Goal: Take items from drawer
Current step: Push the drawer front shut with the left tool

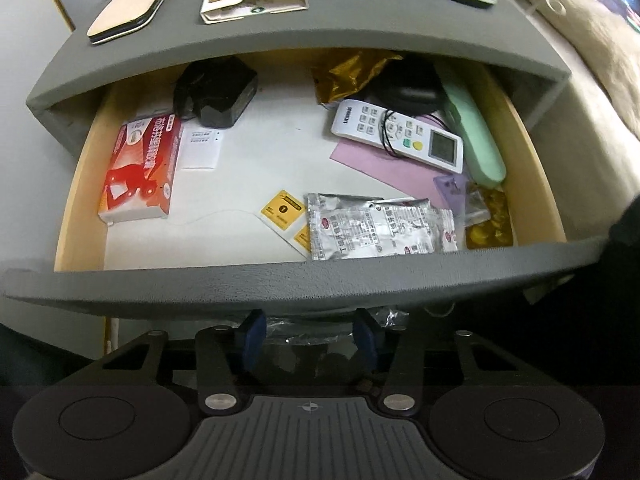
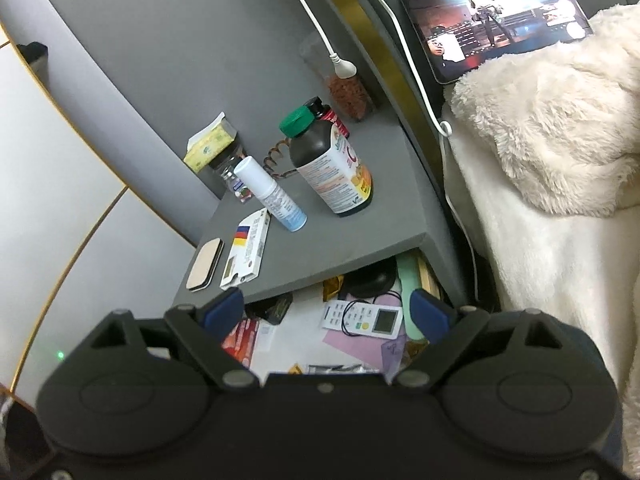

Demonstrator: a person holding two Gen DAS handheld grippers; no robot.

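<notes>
The grey drawer front stands pulled out, and I look down into the drawer. Inside lie a red medicine box, a black box, a white remote, a green case, a gold wrapper and silver foil sachets. My left gripper is low, just in front of and under the drawer front. Its blue pads are part-way apart with crinkled clear plastic between them; a grip is not visible. My right gripper hovers open above the remote, holding nothing.
The nightstand top carries a dark bottle, a white spray tube, a flat carton and a beige pad. A fluffy cream blanket and a lit tablet lie to the right. White cables hang behind.
</notes>
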